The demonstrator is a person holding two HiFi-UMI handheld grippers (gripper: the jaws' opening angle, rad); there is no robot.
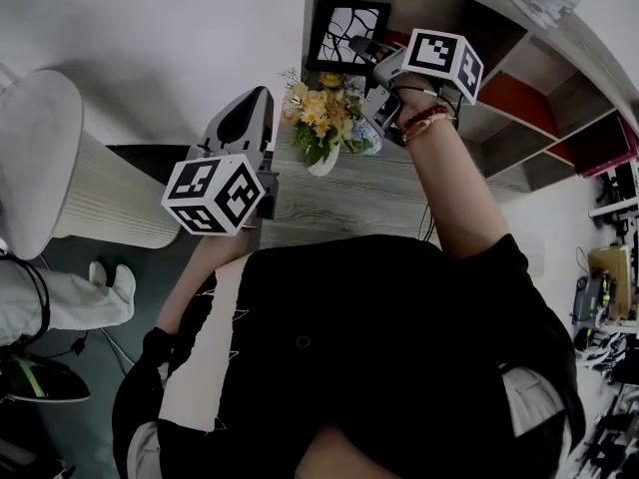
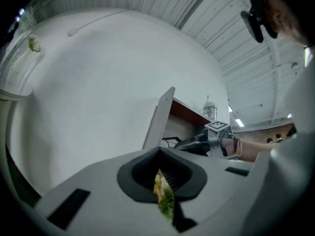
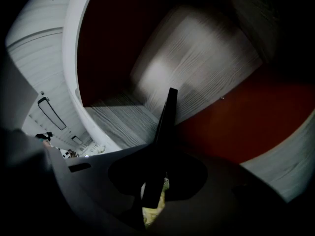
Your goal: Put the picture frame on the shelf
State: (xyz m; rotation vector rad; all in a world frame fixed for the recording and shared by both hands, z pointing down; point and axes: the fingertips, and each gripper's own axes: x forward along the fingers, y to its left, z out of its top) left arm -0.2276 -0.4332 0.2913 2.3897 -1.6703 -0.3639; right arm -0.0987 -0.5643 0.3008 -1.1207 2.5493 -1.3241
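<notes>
The picture frame [image 1: 346, 34], black with a white branching pattern, stands upright in the shelf's [image 1: 519, 98] left compartment. My right gripper [image 1: 365, 50] reaches in beside it. In the right gripper view the frame's thin black edge [image 3: 166, 122] runs up from between the jaws of the right gripper [image 3: 156, 183], which are shut on it, over the grey wooden shelf board [image 3: 123, 117] and red back wall. My left gripper [image 1: 262, 96] hangs left of the flowers, jaws together and nothing held; in its own view the left gripper [image 2: 162, 181] shows only a slit.
A bouquet of yellow flowers in a white vase [image 1: 321, 118] stands on the wooden counter [image 1: 339, 203] between the grippers. A clear bottle [image 2: 209, 111] sits on top of the shelf. A pale ribbed round piece of furniture [image 1: 40, 148] and a person's white shoes [image 1: 110, 282] are at the left.
</notes>
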